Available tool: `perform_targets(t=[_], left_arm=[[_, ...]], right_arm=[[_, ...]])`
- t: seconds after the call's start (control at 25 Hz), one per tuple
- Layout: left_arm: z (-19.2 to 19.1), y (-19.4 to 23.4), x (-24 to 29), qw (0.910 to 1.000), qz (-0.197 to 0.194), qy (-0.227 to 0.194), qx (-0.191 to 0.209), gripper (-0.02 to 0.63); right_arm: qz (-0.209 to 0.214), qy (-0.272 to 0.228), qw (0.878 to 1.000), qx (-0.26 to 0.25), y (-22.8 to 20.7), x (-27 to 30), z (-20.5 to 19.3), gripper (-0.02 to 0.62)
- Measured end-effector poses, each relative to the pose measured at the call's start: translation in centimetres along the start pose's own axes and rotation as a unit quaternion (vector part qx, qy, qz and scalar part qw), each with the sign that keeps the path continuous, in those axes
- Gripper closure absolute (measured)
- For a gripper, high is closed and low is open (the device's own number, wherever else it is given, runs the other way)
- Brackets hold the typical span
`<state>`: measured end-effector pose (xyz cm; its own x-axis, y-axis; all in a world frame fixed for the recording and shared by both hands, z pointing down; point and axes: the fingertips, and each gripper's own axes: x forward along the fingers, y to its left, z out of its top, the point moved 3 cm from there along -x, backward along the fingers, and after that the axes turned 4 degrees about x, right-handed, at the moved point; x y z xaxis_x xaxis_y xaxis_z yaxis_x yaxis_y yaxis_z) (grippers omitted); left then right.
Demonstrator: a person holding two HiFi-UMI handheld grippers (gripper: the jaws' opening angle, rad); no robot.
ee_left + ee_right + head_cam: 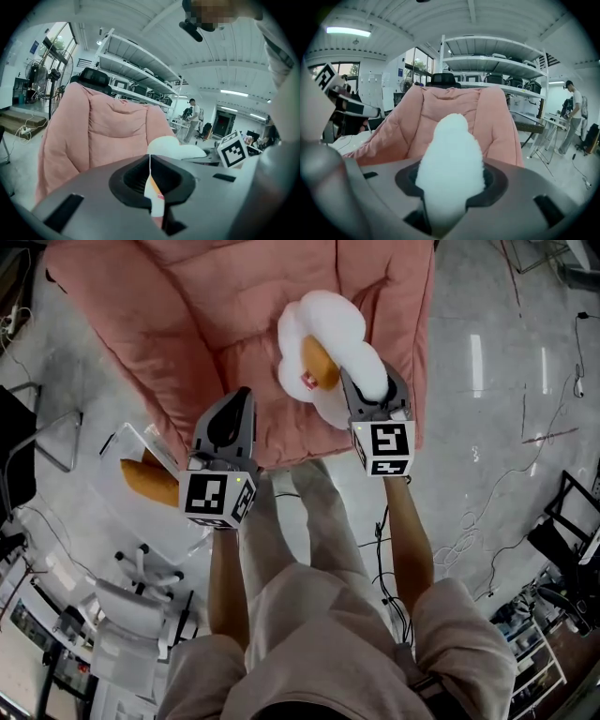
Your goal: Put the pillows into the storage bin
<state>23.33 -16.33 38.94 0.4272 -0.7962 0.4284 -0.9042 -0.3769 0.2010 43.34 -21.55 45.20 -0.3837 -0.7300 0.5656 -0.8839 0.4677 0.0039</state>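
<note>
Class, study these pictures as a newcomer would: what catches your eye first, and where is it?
A fluffy white egg-shaped pillow with an orange centre hangs clamped in the right claw above the big pink padded chair. Lower left, an orange pillow lies in the clear plastic storage bin.

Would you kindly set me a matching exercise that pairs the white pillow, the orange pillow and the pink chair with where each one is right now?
Things:
1 white pillow
2 orange pillow
3 pink chair

Places:
A inside the clear storage bin
B spread out beneath the held pillow
C clamped in the right gripper

Pairs: 1-C; 2-A; 3-B
</note>
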Motion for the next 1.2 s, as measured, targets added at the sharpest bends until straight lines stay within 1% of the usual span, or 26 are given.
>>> perform_targets(t=[0.16,0.36,0.52,0.68,0.84,0.96,1.12,1.2], left_arm=[[1.3,1.6,-1.2,0.9998,0.015,-0.011,-0.001,0.591],[4.5,3.1,-3.7,0.9986,0.043,-0.033,0.0,0.591],[6.7,5.2,-6.8,0.996,0.074,-0.05,-0.003,0.591],[8.4,8.1,-10.6,0.9905,0.118,-0.069,-0.011,0.591],[8.8,11.2,-15.5,0.9816,0.169,-0.085,-0.026,0.591],[8.8,13.5,-19.8,0.9736,0.205,-0.095,-0.034,0.591],[7.5,16.8,-26.6,0.9563,0.268,-0.106,-0.047,0.591],[6.4,18.6,-30.3,0.9451,0.302,-0.112,-0.058,0.591]], right_arm=[[0.014,-0.036,0.999,-0.009,1.5,-0.8,4.6,0.397],[0.042,-0.073,0.996,-0.026,3.9,-2.4,10.4,0.399],[0.081,-0.101,0.991,-0.036,7.4,-4.0,15.2,0.399],[0.138,-0.135,0.98,-0.045,12.3,-4.7,20.5,0.399],[0.198,-0.163,0.965,-0.06,18.7,-5.2,24.4,0.399],[0.242,-0.173,0.952,-0.075,24.0,-5.6,26.4,0.4],[0.31,-0.178,0.928,-0.103,32.1,-5.2,27.7,0.399],[0.341,-0.172,0.917,-0.113,36.5,-5.0,28.0,0.399]])
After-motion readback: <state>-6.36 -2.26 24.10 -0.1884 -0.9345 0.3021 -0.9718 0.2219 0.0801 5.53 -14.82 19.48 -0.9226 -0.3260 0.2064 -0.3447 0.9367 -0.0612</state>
